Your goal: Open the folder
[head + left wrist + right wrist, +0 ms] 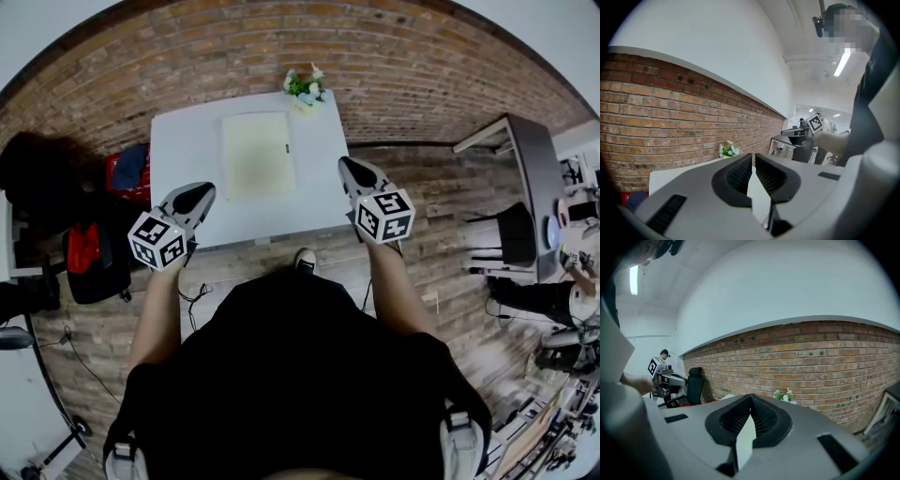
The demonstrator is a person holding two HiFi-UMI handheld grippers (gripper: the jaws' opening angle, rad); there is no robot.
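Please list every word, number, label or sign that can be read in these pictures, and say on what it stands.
None can be read.
The cubes on the left gripper and the right gripper bear only black-and-white square patterns, no letters.
The folder looks blank.

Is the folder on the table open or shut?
Shut: the folder lies flat on the white table as one cream rectangle, no cover lifted or spread.
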